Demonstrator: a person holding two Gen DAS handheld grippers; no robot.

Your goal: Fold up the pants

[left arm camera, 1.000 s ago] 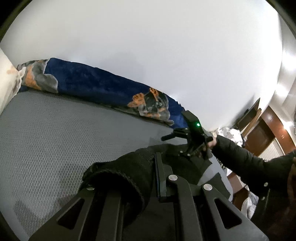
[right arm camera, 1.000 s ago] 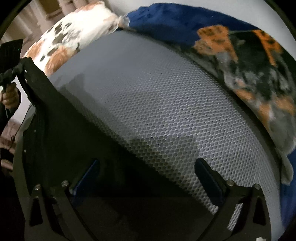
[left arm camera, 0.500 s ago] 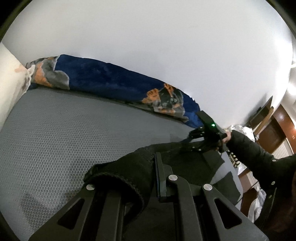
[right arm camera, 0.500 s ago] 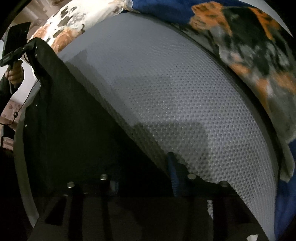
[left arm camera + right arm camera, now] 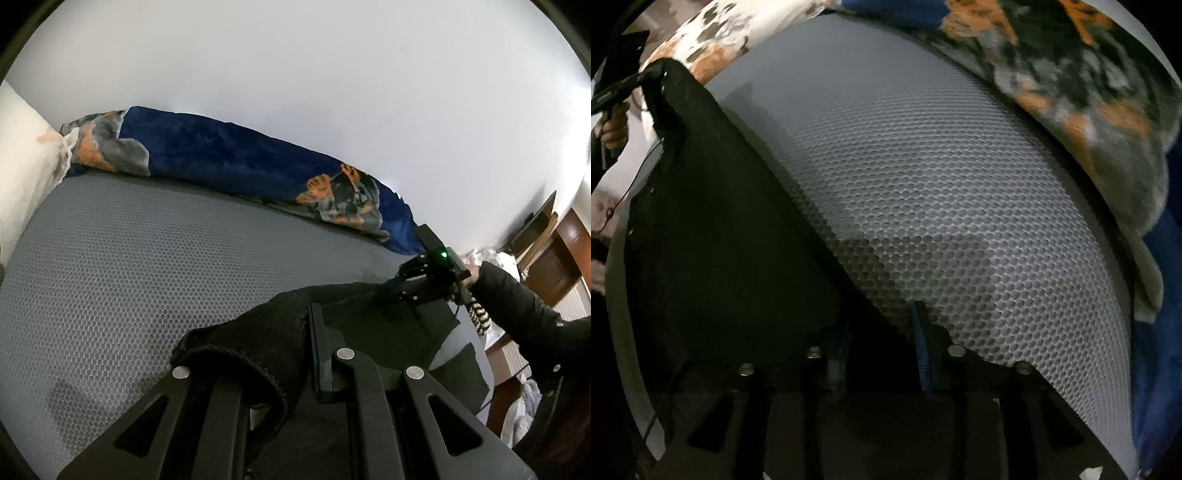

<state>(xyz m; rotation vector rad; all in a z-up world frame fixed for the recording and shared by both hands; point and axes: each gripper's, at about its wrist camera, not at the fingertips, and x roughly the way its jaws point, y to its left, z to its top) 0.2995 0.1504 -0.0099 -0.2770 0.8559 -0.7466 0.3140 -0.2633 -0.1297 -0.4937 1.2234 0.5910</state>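
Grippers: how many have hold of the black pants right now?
2. The left gripper is shut on one end of the black pants; the right gripper, its jaws just closing, clamps the other end on the grey mattress.

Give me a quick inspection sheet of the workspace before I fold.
Surface: grey honeycomb mattress, bare beyond the pants.
Job's things: black pants stretched between both grippers.
Clutter: blue printed blanket along the wall; floral pillow at one end.
Grippers: left gripper shut on a pants end; right gripper has just been closing on the other end.
Cables: thin cord hanging at the left hand.
Surroundings: white wall, brown furniture.
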